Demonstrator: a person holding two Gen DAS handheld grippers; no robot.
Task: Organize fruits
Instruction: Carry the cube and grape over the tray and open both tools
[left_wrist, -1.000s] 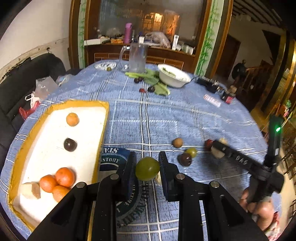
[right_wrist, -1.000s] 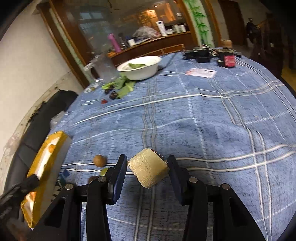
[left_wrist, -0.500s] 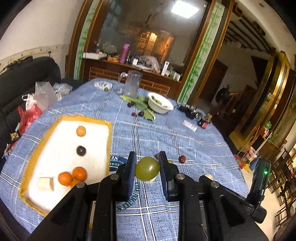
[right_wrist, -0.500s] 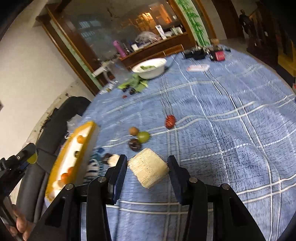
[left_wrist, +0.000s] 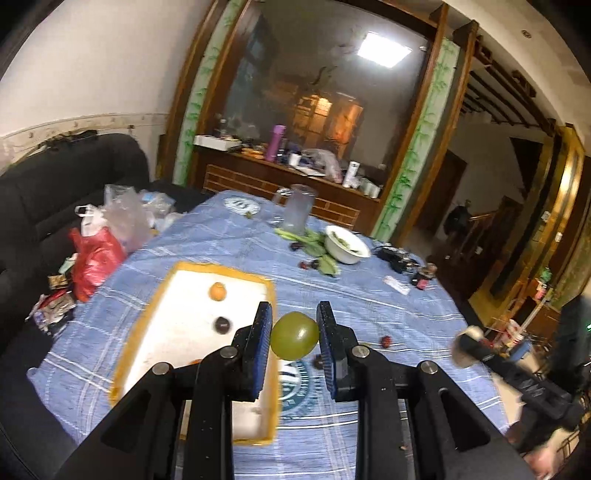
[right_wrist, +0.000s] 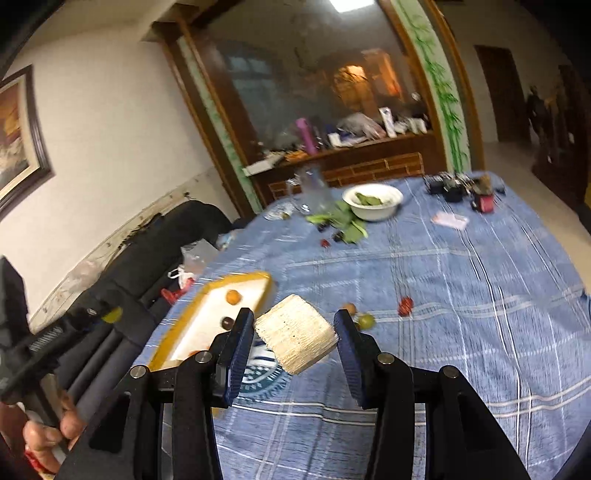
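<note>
A: What does the left gripper (left_wrist: 294, 340) hold?
B: A green fruit (left_wrist: 294, 340), clamped between its pads above the table (left_wrist: 229, 254), over the right edge of the yellow-rimmed tray (left_wrist: 162, 291).
A: And the right gripper (right_wrist: 295, 336)?
B: Its jaws press on a pale, ribbed chunk (right_wrist: 296, 337), tilted, also lifted off the cloth.
A: What lies in the tray?
B: An orange fruit (left_wrist: 217, 291) near its far edge, a dark fruit (left_wrist: 222, 325) just nearer.
A: Anything loose?
B: A red fruit (right_wrist: 405, 306), a brown one (right_wrist: 348, 308) and a green one (right_wrist: 365, 320) lie mid-table, right of the tray.
</note>
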